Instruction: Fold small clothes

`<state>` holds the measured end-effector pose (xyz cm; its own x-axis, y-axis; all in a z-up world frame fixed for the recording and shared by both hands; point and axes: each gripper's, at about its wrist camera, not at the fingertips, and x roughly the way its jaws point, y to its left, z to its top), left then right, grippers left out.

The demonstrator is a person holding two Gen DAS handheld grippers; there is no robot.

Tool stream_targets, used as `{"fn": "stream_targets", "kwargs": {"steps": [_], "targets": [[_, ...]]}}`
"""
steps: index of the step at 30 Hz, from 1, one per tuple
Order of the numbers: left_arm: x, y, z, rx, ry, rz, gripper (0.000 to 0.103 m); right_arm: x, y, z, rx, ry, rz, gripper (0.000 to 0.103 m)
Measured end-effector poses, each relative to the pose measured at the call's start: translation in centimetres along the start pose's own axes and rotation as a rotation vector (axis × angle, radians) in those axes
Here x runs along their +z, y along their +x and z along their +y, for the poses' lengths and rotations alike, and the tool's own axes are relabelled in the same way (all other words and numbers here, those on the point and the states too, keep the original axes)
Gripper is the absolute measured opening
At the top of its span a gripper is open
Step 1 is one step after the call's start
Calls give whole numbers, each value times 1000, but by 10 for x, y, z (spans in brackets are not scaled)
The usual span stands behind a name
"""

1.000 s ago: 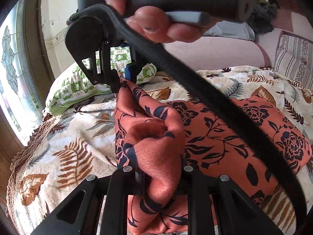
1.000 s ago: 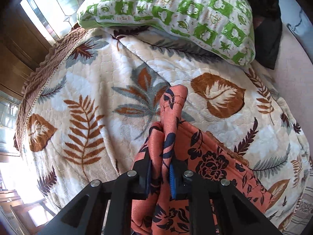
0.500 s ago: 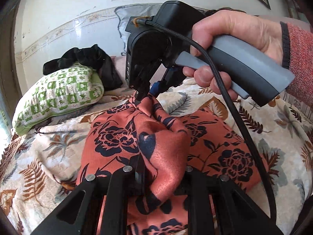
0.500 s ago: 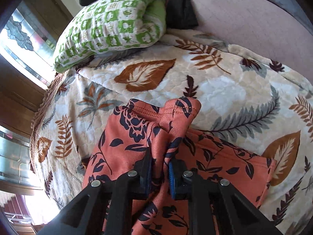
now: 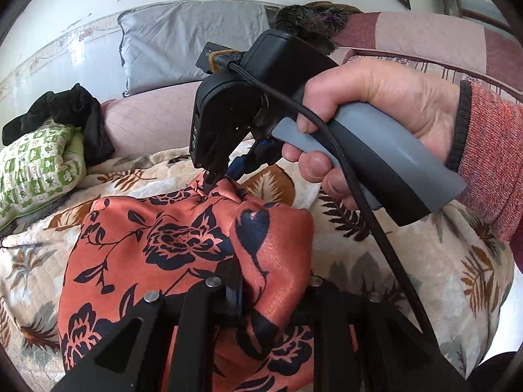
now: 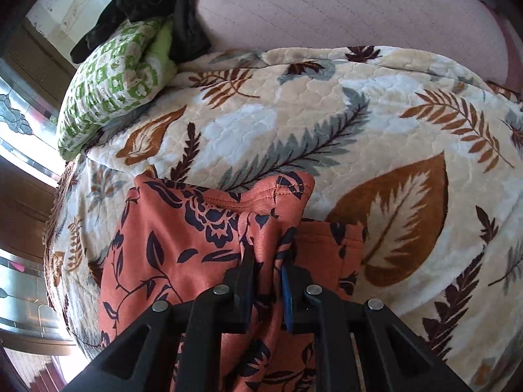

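Note:
An orange garment with dark blue flowers (image 5: 170, 245) lies on the leaf-patterned blanket (image 5: 408, 261). My left gripper (image 5: 261, 281) is shut on a bunched corner of it at the near edge. My right gripper (image 5: 225, 176), held by a hand in a red sleeve, pinches the far corner. In the right wrist view the right gripper (image 6: 266, 261) is shut on a fold of the garment (image 6: 183, 238), whose stitched hem lies just ahead on the blanket (image 6: 327, 124). The garment lies doubled, low over the blanket.
A green-and-white pillow (image 5: 36, 166) with a black cloth (image 5: 72, 107) on it lies at the far left; it also shows in the right wrist view (image 6: 111, 75). A grey pillow (image 5: 183, 45) leans on the wall. A pink mattress (image 6: 343, 9) lies behind the blanket.
Both grippers have carried the garment's corners across and lowered them, so the fabric now lies folded over itself. The right gripper moved from far left to the middle of the left view.

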<state>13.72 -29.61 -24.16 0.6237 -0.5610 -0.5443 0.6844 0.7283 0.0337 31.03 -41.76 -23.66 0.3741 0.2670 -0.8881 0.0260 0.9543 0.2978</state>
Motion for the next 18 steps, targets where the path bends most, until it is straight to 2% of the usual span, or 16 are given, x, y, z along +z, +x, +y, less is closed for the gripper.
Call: {"fn": "stream_targets", "kwargs": {"steps": [5,10,12,15,17,18], "targets": [[-7,5,-9,-24,41,25,18,-12,-4,-23,9,40,-24,15],[-24,22,-20,-26,105,107,21,-30,3,-35,-28,53,-40,15],[-24,19,-23,-35,123,102,31,-37,13,-45,-52,80,-39,15],[-24,10,-25,-65,162,103,43,-46,19,-61,20,135,-65,18],[-25,2,-26,-82,208,111,47,-51,14,-69,33,168,-77,32],[-25,-4,-24,-85,231,107,50,-53,9,-71,24,181,-78,34]]}}
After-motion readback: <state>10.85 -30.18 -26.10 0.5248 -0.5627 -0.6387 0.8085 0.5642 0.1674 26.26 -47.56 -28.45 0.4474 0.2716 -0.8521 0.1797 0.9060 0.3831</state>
